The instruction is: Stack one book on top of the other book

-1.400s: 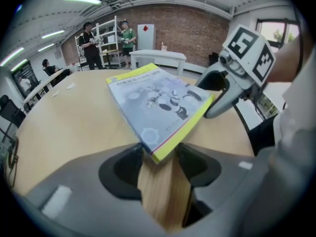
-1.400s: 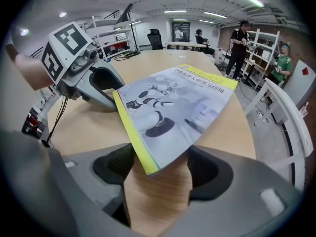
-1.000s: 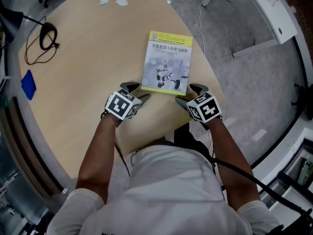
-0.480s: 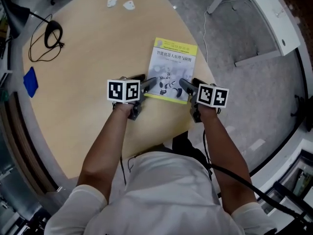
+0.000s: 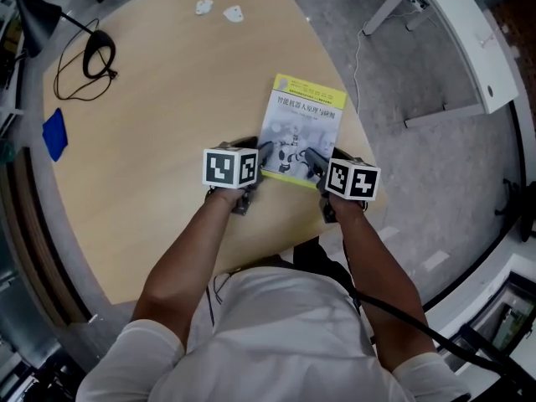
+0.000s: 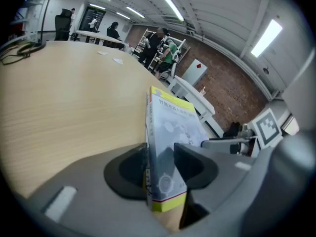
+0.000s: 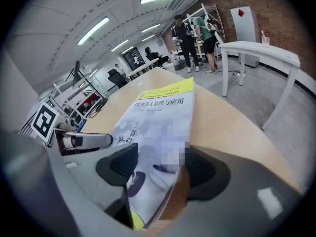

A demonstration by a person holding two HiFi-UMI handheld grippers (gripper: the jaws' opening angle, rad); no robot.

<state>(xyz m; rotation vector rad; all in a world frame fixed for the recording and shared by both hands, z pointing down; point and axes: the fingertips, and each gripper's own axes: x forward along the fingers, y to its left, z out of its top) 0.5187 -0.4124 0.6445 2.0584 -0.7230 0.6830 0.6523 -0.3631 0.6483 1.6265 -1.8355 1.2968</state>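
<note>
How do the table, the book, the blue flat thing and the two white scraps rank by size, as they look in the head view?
1. table
2. book
3. blue flat thing
4. left white scrap and right white scrap: they look about alike, so I do not rank them.

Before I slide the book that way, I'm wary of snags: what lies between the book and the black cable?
Nothing. Between the book and the cable the table is bare, as the head view shows.
</note>
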